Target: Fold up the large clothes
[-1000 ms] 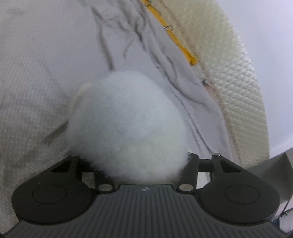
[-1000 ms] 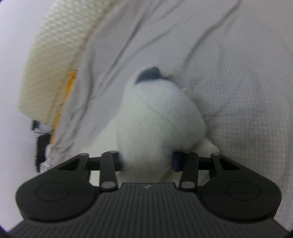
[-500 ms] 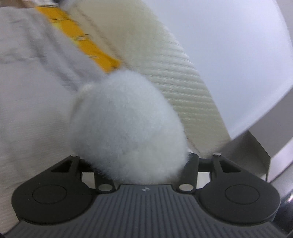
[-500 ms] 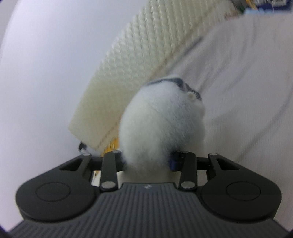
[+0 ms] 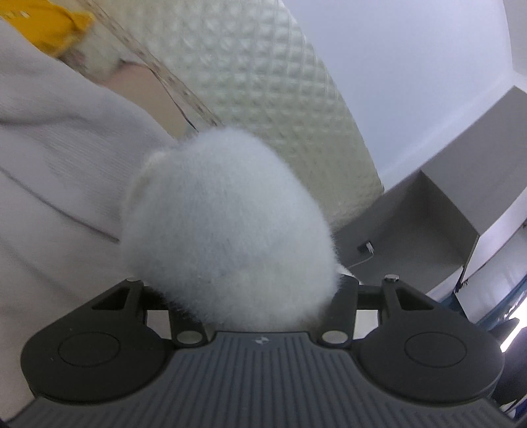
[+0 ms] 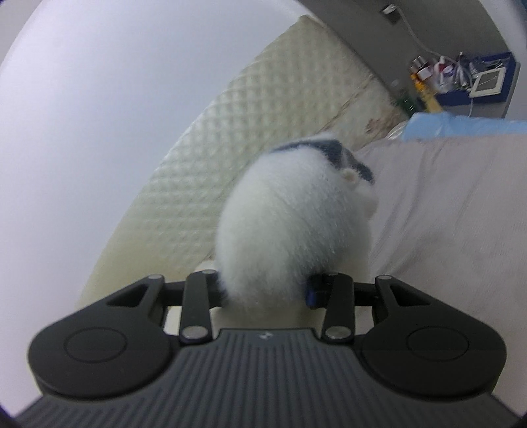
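Note:
A fluffy white fleece garment is bunched in both grippers. In the left wrist view a rounded wad of it (image 5: 227, 230) fills the space between the jaws of my left gripper (image 5: 243, 289), which is shut on it; the fingertips are buried in the pile. In the right wrist view another wad (image 6: 290, 224), with a dark blue-grey band (image 6: 332, 148) at its top, is pinched by my right gripper (image 6: 266, 286), also shut on it. Both wads are held above the grey bed sheet (image 6: 454, 210).
A cream quilted mattress (image 5: 263, 92) leans against the white wall behind the bed. A yellow cloth (image 5: 49, 29) lies at the sheet's far edge. A grey open box (image 5: 418, 227) stands to the right. A blue shelf with bottles (image 6: 461, 79) and light-blue fabric (image 6: 461, 128) sit beyond.
Both grippers have swung up and away from the sheet with the fleece still in them; the views now face the mattress, wall and room instead of the bed surface.

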Demonstrator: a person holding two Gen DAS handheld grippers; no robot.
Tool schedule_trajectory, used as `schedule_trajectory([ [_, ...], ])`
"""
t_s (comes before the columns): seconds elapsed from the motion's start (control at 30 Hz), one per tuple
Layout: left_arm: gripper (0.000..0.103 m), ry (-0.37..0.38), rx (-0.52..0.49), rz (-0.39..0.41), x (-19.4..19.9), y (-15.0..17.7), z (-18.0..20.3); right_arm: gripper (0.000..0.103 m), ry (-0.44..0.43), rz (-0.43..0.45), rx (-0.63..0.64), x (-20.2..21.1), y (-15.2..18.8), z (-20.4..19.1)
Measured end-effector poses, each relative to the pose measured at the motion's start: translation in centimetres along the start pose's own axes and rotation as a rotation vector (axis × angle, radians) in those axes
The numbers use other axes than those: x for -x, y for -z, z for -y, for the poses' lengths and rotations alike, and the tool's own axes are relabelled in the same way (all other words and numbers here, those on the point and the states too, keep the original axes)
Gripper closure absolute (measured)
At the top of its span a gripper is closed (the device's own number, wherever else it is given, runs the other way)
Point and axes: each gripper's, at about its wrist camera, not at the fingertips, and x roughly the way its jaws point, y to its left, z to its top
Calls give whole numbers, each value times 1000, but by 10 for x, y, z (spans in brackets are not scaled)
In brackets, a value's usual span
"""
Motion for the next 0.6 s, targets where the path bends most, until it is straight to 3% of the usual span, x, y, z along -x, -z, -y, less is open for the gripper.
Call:
schedule_trajectory([
  [0.13, 47, 3, -28, -25, -64, 15, -22, 61, -1, 55, -27, -32, -2, 54],
  [0.23, 47, -26, -62, -31, -95, 25, -48, 61, 13, 57, -55, -49, 16, 90],
  [0.33, 47, -49, -88, -40, -107, 43, -73, 61, 38, 15, -75, -62, 38, 120],
  [0.43, 45, -84, -89, -144, -120, 53, -100, 61, 66, -5, -107, -62, 58, 140],
  [0.53, 42, -33, -93, -152, -116, 58, -119, 59, 39, -7, -123, -56, 69, 151],
  [0.6, 41, -40, -116, -148, -111, 63, -122, 58, 47, -10, -93, -50, 74, 146],
])
